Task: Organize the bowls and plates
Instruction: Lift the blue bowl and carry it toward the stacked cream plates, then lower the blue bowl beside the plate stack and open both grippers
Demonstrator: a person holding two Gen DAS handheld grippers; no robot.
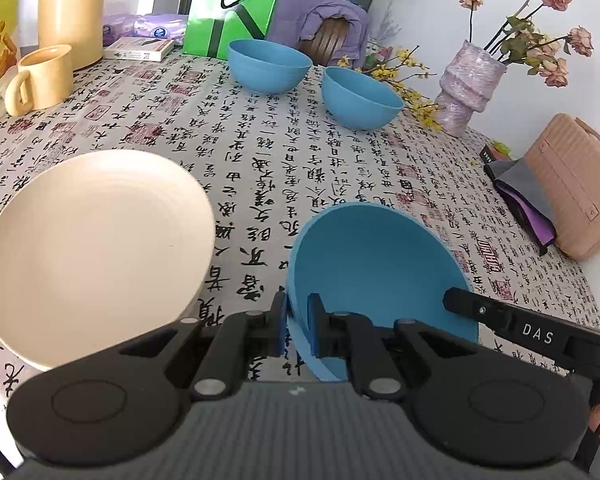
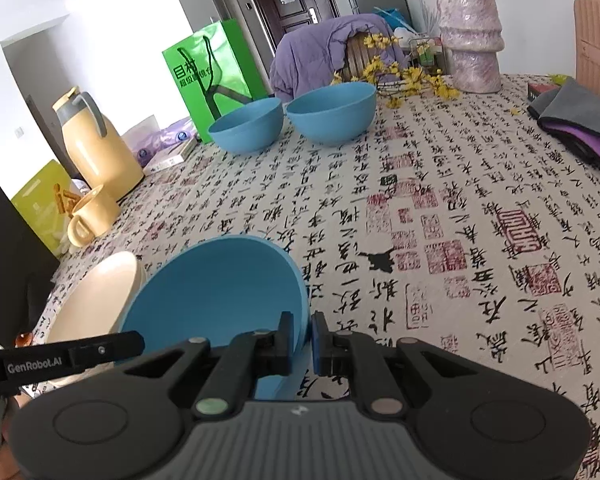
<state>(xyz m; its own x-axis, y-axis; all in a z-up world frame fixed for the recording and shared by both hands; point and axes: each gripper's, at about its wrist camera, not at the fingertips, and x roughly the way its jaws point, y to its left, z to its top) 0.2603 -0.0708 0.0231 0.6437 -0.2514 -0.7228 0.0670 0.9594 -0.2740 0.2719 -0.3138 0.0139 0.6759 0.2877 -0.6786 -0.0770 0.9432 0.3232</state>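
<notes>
Left gripper (image 1: 297, 326): jaws clamped on round blue plastic bowl's (image 1: 380, 264) near rim.
Right gripper (image 2: 301, 342): jaws pinch the same tilted bowl's opposite rim.
Hidden: bowl's base unseen.
Cream ridged plate (image 1: 96, 248): left of jaws, on worktop, edge cut off.

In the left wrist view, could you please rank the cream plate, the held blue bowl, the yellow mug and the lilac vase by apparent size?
1. cream plate
2. held blue bowl, gripped at its rim by both hand-held grippers
3. lilac vase
4. yellow mug

The plate and bowl are nearest the camera, so their lead may be exaggerated.
</notes>
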